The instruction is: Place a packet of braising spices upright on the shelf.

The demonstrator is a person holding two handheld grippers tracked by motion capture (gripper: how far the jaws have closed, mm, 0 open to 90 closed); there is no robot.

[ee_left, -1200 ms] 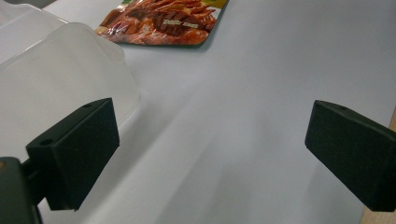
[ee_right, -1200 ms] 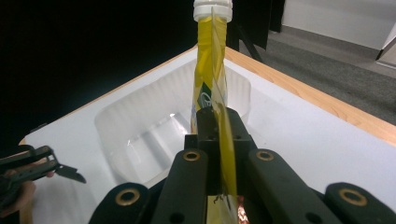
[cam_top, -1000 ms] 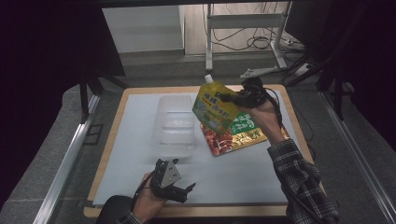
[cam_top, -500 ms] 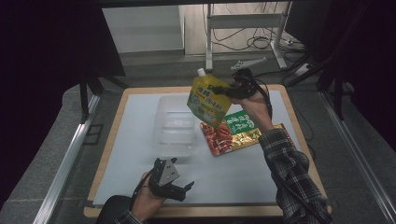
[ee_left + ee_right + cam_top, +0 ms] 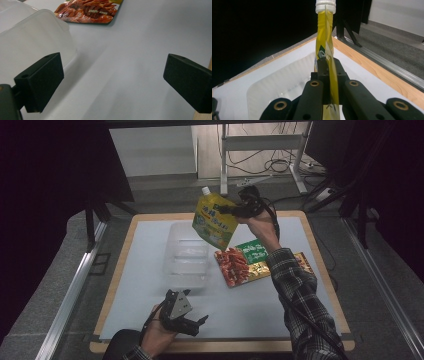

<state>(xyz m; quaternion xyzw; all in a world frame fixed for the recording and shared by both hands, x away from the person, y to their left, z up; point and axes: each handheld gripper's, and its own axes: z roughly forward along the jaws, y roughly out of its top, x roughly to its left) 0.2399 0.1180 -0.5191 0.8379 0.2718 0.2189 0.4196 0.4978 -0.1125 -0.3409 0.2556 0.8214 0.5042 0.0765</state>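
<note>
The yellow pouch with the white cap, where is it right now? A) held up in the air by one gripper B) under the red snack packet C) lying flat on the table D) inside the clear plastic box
A: the right gripper is shut on the yellow spouted pouch with the white cap, lifting it above the clear plastic box, with the red snack packet lying flat on the white table mat.
</note>
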